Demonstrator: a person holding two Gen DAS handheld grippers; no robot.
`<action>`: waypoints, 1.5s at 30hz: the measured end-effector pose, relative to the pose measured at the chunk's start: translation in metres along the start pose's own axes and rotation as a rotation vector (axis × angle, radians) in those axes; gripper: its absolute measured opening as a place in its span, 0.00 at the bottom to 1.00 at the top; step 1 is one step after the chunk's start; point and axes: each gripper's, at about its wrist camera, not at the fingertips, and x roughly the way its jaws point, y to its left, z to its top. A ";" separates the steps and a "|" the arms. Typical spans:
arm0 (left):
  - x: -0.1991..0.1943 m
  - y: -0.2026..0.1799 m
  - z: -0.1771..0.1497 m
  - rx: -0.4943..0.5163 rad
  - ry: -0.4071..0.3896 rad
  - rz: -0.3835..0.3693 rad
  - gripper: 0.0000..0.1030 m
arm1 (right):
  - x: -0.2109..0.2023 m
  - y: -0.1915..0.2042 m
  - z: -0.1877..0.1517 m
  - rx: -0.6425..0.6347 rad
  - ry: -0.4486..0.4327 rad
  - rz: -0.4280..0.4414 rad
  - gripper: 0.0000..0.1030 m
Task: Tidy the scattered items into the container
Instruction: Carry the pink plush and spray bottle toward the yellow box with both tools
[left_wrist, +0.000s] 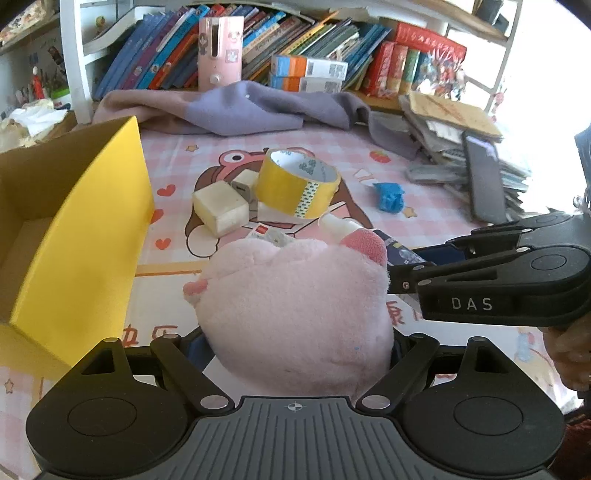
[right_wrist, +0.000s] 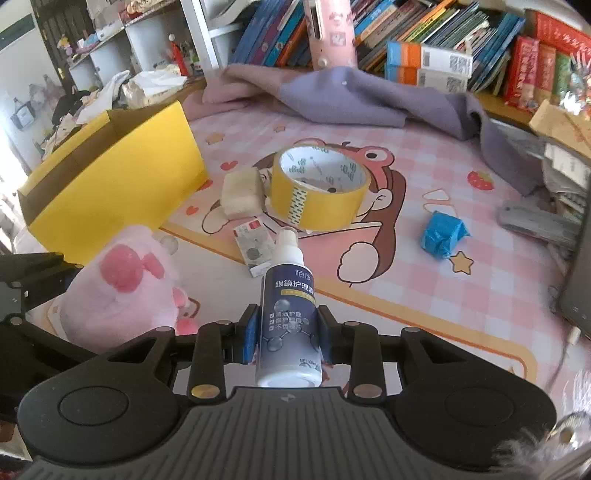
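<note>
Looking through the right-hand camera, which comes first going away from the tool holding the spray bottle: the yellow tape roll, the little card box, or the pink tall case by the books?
From the right tool:
1. Little card box, just past the bottle's nozzle.
2. Yellow tape roll, mid-mat.
3. Pink tall case, far back by the books.

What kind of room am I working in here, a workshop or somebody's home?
Most likely a home, probably a child's room or study corner: a cartoon-print mat covers the surface, a packed shelf of picture books runs behind it, and a purple blanket lies crumpled at the back.
</note>
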 end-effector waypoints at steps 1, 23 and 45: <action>-0.006 0.001 -0.002 0.004 -0.008 -0.010 0.84 | -0.005 0.003 -0.001 0.003 -0.007 -0.007 0.29; -0.093 0.046 -0.044 0.137 -0.095 -0.206 0.84 | -0.091 0.103 -0.052 0.186 -0.134 -0.192 0.29; -0.188 0.144 -0.149 0.142 -0.075 -0.199 0.84 | -0.092 0.270 -0.118 0.226 -0.121 -0.164 0.29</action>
